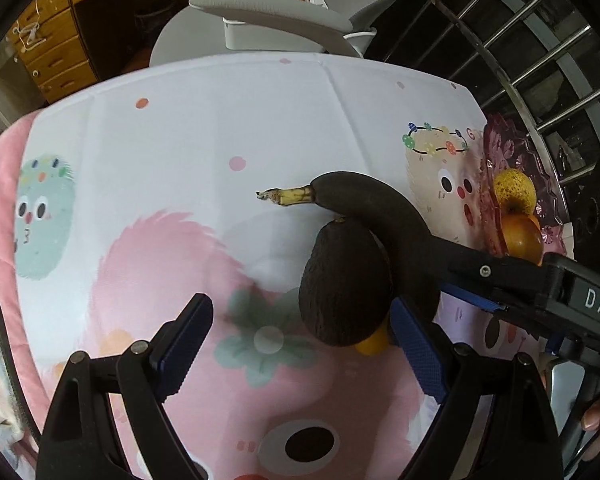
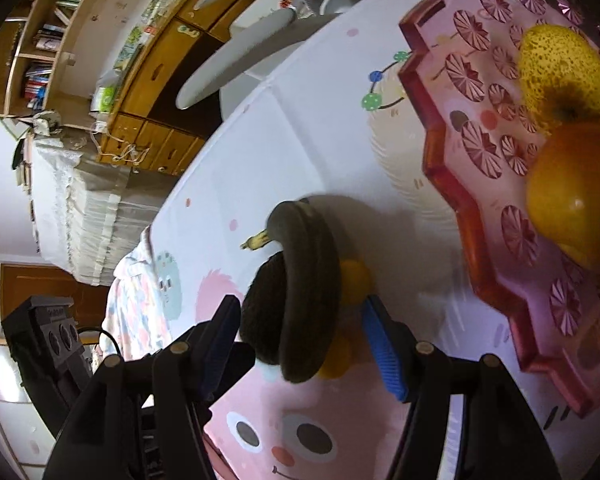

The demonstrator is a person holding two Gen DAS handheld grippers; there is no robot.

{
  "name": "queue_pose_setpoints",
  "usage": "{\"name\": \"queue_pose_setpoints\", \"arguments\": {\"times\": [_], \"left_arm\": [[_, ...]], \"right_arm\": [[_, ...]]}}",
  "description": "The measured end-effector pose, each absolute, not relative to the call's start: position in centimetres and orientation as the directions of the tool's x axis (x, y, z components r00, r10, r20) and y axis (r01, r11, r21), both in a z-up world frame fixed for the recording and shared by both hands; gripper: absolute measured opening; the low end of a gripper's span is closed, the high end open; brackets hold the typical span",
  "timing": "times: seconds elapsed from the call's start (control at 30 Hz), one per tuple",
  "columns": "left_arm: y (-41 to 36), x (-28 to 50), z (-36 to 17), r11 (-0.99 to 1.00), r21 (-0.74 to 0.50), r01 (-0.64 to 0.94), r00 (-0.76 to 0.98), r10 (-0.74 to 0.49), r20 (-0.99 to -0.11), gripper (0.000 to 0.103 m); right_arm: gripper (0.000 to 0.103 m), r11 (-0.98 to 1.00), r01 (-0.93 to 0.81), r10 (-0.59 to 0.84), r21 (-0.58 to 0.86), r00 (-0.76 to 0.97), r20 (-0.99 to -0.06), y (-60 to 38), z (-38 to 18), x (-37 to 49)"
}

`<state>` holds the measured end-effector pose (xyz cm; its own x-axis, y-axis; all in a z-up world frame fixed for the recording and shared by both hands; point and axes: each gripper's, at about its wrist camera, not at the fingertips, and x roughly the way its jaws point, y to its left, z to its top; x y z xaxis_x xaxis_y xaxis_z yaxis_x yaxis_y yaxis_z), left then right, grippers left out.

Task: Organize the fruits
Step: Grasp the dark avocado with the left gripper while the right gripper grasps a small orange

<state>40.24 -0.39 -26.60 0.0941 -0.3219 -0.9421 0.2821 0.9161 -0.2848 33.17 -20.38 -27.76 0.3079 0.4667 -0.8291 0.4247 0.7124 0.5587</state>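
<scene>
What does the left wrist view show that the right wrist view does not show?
Only the left wrist view shows the right gripper reaching toward the banana. Only the right wrist view shows the bookshelf and the tray's full patterned surface. Both show the banana, the avocado, the two fruits on the tray and the printed cloth.

Your right gripper [image 2: 300, 344] gapes around the blackened banana [image 2: 312, 280] and avocado [image 2: 264, 312]; right of the banana, the pink tray [image 2: 452, 184] holds an orange [image 2: 572, 200].
</scene>
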Motion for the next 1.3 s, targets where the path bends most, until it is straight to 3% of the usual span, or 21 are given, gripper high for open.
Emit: {"name": "queue_pose_setpoints", "arguments": {"times": [0.53, 0.73, 0.83, 1.07, 1.3], "left_arm": [[-0.4, 41.0, -30.7, 0.869, -0.473, 0.146, 0.026, -0.481, -0.876, 0.085], [-0.7, 41.0, -31.1, 0.846, -0.518, 0.127, 0.03, -0.526, -0.85, 0.069], [-0.9, 41.0, -31.0, 0.828, -0.547, 0.122, 0.034, -0.555, -0.831, 0.057], [-0.5, 40.9, -30.8, 0.825, -0.553, 0.12, 0.04, -0.561, -0.827, 0.056], [0.0, 40.4, -30.5, 0.851, -0.512, 0.114, 0.063, -0.521, -0.851, 0.055]], "right_arm": [[0.065, 0.739, 0.44, 0.443, 0.51, 0.254, -0.86, -19.9, -29.3, 35.6], [0.064, 0.776, 0.44, 0.403, 0.452, 0.205, -0.892, -19.3, -29.4, 36.3], [0.058, 0.784, 0.461, 0.375, 0.416, 0.184, -0.909, -19.1, -29.7, 36.5], [0.034, 0.79, 0.492, 0.33, 0.365, 0.16, -0.93, -19.8, -29.9, 36.1], [0.031, 0.816, 0.442, 0.327, 0.373, 0.18, -0.928, -19.8, -29.1, 35.2]]}}
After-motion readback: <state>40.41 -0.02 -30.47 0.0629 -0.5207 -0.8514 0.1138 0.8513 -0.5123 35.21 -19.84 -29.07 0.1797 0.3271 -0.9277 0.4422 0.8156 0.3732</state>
